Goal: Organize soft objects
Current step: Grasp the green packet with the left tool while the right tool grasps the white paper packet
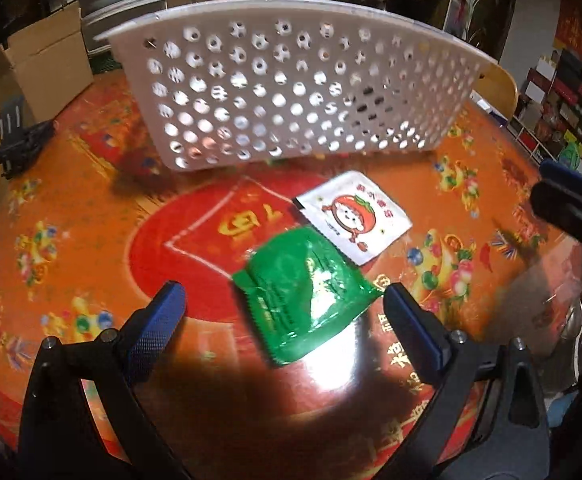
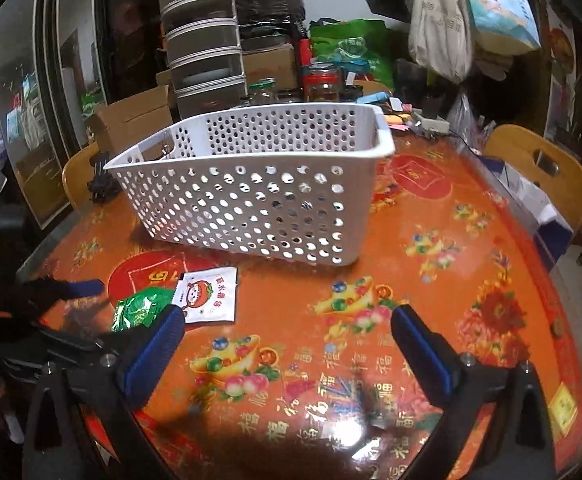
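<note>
Left gripper (image 1: 285, 306) gapes around the green sachet (image 1: 305, 294); white sachet (image 1: 355, 216) touches it, perhaps overlapped, mid-table (image 2: 471, 280) before the basket (image 2: 251, 184); right gripper (image 2: 287, 330) open, empty.

A round table (image 2: 431, 208) fills the foreground, covered in a glossy orange and red cloth printed with fruit, flowers and gold characters; lamp glare shines near its front edge. Wooden chairs (image 2: 539, 164) stand at its right and far left edges. Behind the far edge sit cardboard boxes (image 2: 135, 120), stacked grey storage drawers (image 2: 203, 40), glass jars (image 2: 323, 80) and green bags (image 2: 351, 48). A cloth bag (image 2: 439, 20) hangs above. Packed shelves (image 1: 563, 120) line the dim right wall.
</note>
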Available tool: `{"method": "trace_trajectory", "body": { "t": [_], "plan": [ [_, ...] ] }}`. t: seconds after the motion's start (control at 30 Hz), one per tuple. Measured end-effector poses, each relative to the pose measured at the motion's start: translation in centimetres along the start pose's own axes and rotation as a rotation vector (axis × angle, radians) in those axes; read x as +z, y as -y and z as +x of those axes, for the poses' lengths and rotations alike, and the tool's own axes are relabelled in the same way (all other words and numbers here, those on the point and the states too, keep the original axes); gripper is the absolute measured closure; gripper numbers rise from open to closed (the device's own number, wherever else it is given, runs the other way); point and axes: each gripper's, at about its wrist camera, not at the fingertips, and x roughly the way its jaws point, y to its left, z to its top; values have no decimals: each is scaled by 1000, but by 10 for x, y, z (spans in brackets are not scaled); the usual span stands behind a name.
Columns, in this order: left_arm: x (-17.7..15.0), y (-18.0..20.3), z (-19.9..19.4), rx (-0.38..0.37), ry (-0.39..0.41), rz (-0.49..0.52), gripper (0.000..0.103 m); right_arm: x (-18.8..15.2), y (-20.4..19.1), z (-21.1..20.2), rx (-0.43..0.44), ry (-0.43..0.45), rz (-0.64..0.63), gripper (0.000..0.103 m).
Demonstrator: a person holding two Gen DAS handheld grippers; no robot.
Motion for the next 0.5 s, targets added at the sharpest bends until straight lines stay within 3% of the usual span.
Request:
{"method": "trace_trajectory", "body": {
  "t": [0.33,0.5],
  "plan": [
    [3,16,16,39,-4,9,9,3,-6,9,17,-14,-12,0],
    [10,10,12,43,18,7,42,4,-15,21,37,-33,-17,0]
  ]
}}
